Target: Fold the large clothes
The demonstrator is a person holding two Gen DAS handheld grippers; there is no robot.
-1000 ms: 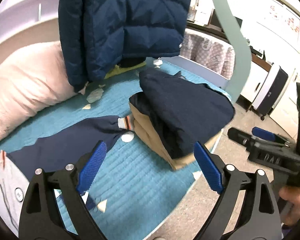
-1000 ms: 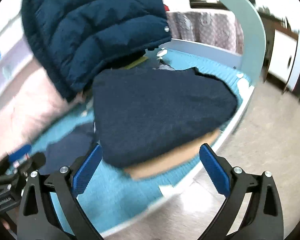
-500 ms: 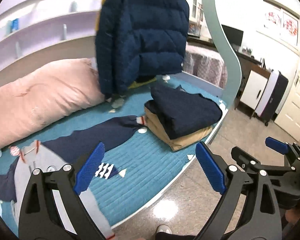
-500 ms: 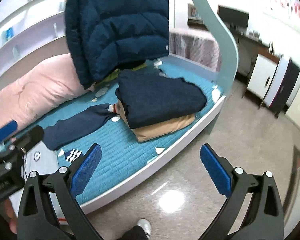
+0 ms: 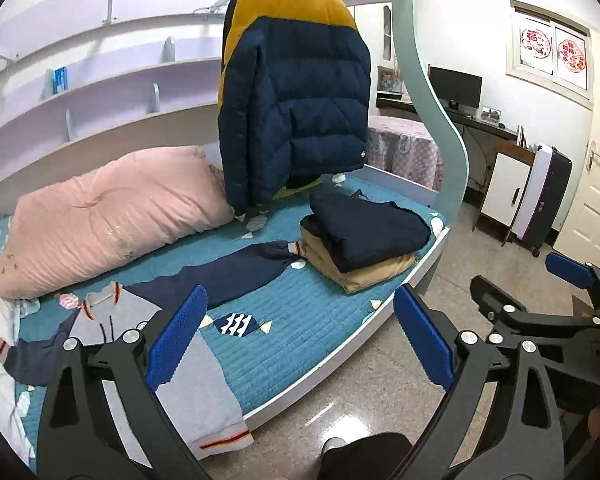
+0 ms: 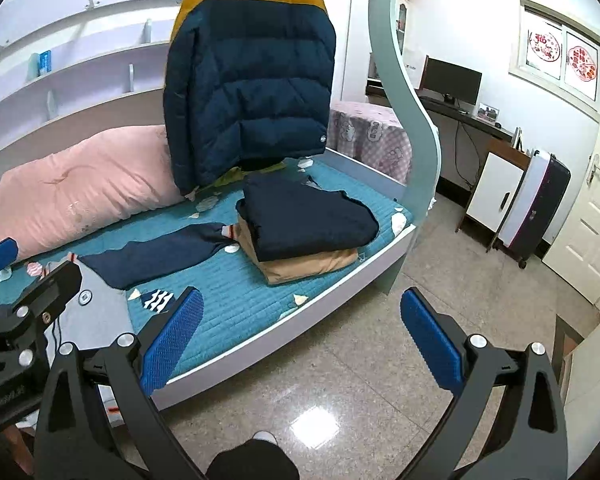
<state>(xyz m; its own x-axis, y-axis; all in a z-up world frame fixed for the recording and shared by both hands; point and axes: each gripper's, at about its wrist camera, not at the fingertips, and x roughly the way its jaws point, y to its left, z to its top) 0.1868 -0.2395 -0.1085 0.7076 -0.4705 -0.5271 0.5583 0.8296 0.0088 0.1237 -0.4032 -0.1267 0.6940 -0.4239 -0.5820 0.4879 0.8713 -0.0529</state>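
A folded navy garment (image 5: 368, 228) lies on a folded tan garment (image 5: 364, 272) at the bed's right end; the stack also shows in the right wrist view (image 6: 308, 216). A grey and navy sweatshirt (image 5: 188, 364) lies spread flat on the teal bedcover (image 5: 300, 320), its hem over the front edge, one navy sleeve (image 6: 156, 256) reaching toward the stack. My left gripper (image 5: 300, 336) is open and empty, held back over the bed's front edge. My right gripper (image 6: 300, 332) is open and empty above the floor in front of the bed.
A navy and yellow puffer jacket (image 5: 296, 108) hangs above the bed. A pink duvet (image 5: 108, 212) lies along the wall side. A curved pale green bed post (image 6: 412, 128) stands at the right end. A suitcase (image 6: 536, 208) and desk stand at right. Polished floor (image 6: 340, 392) lies below.
Both grippers have pulled back and away from the folded stack, from close over the bed to over the floor. More of the room and the spread sweatshirt have come into view.
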